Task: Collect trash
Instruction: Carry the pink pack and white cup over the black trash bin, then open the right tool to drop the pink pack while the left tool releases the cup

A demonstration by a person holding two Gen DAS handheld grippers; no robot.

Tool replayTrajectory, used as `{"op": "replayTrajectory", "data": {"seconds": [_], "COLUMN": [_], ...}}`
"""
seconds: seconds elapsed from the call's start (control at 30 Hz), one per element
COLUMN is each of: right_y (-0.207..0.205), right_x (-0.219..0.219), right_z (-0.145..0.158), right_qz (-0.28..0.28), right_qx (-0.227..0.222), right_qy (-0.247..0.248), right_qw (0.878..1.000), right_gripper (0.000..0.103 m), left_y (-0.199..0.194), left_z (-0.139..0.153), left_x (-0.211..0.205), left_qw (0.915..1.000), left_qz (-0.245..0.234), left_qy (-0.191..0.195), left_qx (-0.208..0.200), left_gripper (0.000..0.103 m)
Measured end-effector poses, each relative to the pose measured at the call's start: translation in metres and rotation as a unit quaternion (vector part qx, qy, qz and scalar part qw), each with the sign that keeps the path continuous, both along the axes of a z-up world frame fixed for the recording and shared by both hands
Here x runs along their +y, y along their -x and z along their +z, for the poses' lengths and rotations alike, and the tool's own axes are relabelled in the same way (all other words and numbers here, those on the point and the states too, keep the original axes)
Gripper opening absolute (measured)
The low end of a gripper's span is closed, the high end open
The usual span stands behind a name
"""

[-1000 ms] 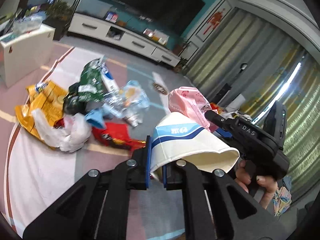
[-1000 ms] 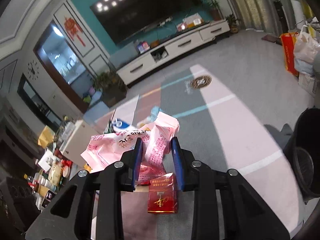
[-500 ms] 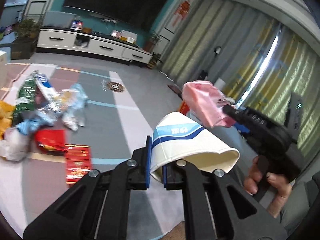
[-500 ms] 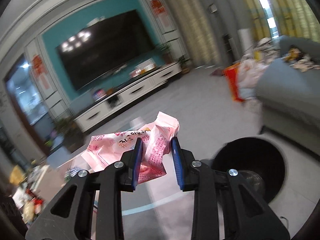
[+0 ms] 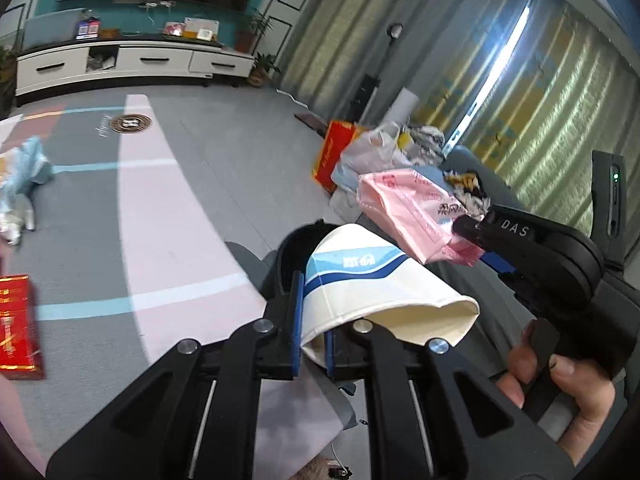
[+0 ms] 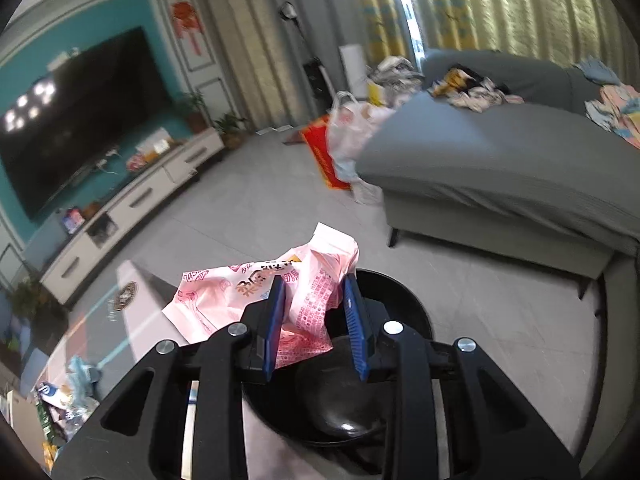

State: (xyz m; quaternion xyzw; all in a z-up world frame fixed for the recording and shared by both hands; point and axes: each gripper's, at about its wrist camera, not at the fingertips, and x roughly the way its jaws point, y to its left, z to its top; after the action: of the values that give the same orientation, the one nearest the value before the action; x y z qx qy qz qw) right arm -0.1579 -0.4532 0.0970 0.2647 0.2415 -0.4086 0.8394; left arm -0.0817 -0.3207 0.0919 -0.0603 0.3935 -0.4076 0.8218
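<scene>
Bin point(image 6: 404, 300) directly beneath right tongs point(image 6: 314, 320), clamped on pink wrapper point(image 6: 308, 280) hanging over its open mouth. Left tongs point(image 5: 311, 320), pinched on flattened paper cup point(image 5: 372, 288), just left of rim point(image 5: 298, 236), farther off; cup's length pointing right.

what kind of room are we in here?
Looks like a home living room: a large black wall-mounted TV above a long white TV cabinet, a grey fabric sofa, and floor-length striped curtains across the window.
</scene>
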Motion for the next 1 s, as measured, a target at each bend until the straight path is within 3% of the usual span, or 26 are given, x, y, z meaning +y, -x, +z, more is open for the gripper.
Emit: {"op": "replayTrajectory", "data": {"seconds": [0.3,0.43,0.47,0.5,0.53,0.57,0.6,0.8,1.0], "right_y": [-0.003,-0.002,-0.002,-0.001,0.0,0.0,0.002,0.001,-0.025], "right_x": [-0.035,-0.037,-0.036,-0.037,-0.038,-0.039,-0.037,-0.022,0.018], "right_z": [-0.039,-0.047,-0.048,-0.049,-0.05,-0.05,-0.049,-0.034,-0.009], "right_qz": [-0.047,-0.049,-0.049,-0.048,-0.048,-0.052,-0.051,-0.04,0.035], "right_qx": [0.071,0.086,0.086,0.084,0.081,0.079,0.073,0.053,0.031], "right_qy": [-0.035,-0.051,-0.055,-0.06,-0.065,-0.067,-0.063,-0.043,-0.008], "right_qw": [0.996,0.994,0.994,0.994,0.993,0.993,0.994,0.997,0.999], "right_gripper": [0.031,0.035,0.044,0.057,0.065,0.072,0.072,0.082,0.088], "left_y": [-0.018,-0.022,-0.024,-0.023,-0.022,-0.021,-0.02,-0.017,-0.03], "left_z": [-0.035,-0.048,-0.05,-0.052,-0.052,-0.051,-0.05,-0.027,0.006], "left_x": [-0.046,-0.053,-0.053,-0.054,-0.053,-0.051,-0.05,-0.016,0.07], "left_qw": [0.998,0.997,0.9966,0.9963,0.9963,0.9967,0.9972,0.9992,0.9971], "left_qz": [-0.033,-0.039,-0.044,-0.048,-0.05,-0.05,-0.047,-0.019,0.076], "left_qy": [-0.047,-0.043,-0.037,-0.033,-0.028,-0.021,-0.019,0.002,0.002], "left_qx": [0.028,0.051,0.059,0.063,0.065,0.06,0.054,0.035,-0.002], "left_gripper": [0.01,0.012,0.016,0.031,0.056,0.067,0.076,0.089,0.098]}}
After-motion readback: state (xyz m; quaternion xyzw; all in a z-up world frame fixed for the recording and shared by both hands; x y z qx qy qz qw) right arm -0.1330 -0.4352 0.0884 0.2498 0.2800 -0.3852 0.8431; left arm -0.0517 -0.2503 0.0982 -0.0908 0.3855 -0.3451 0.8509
